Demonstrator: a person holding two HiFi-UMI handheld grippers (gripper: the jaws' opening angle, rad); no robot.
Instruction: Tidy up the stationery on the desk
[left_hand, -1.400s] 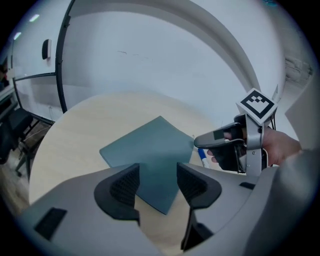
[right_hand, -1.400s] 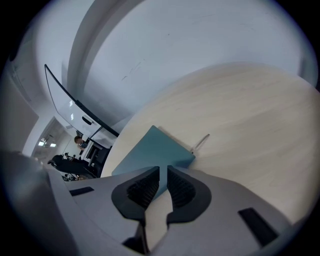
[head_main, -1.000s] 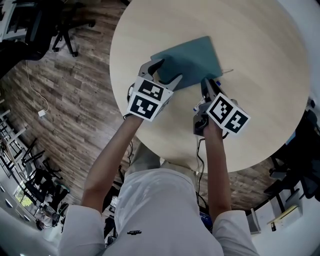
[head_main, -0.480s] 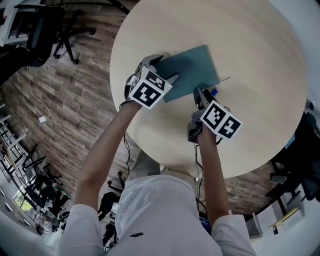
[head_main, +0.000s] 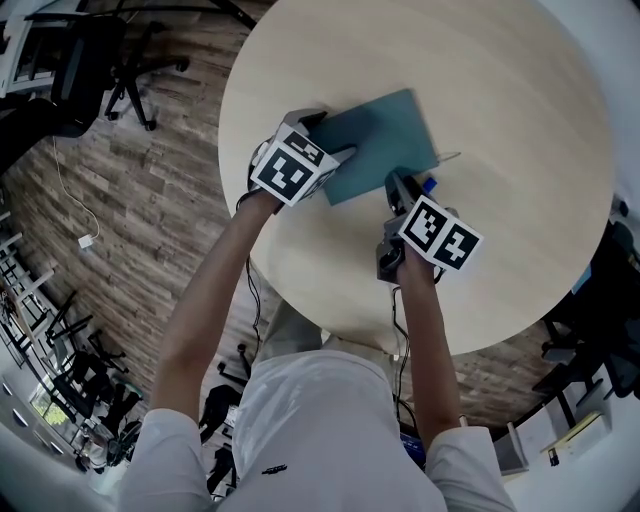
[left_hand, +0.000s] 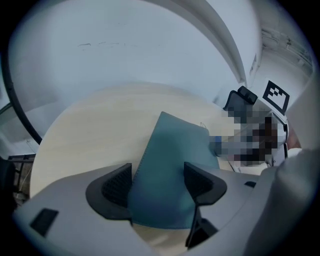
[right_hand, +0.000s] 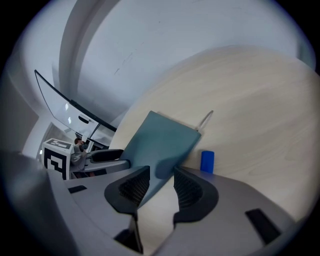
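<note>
A teal notebook (head_main: 385, 135) lies flat on the round table (head_main: 500, 90). The left gripper (left_hand: 158, 180) has just been opening; its jaws stand wide with the notebook's near end between them, unpinched. The right gripper (right_hand: 161, 182) has also just been opening, its jaws apart around the notebook's corner, near a small blue cylinder (right_hand: 207, 162)

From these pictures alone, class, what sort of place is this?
Most likely an office or shared workroom. There is a round pale wooden table with a teal notebook lying on it, and a black swivel chair stands on a wood-plank floor.
</note>
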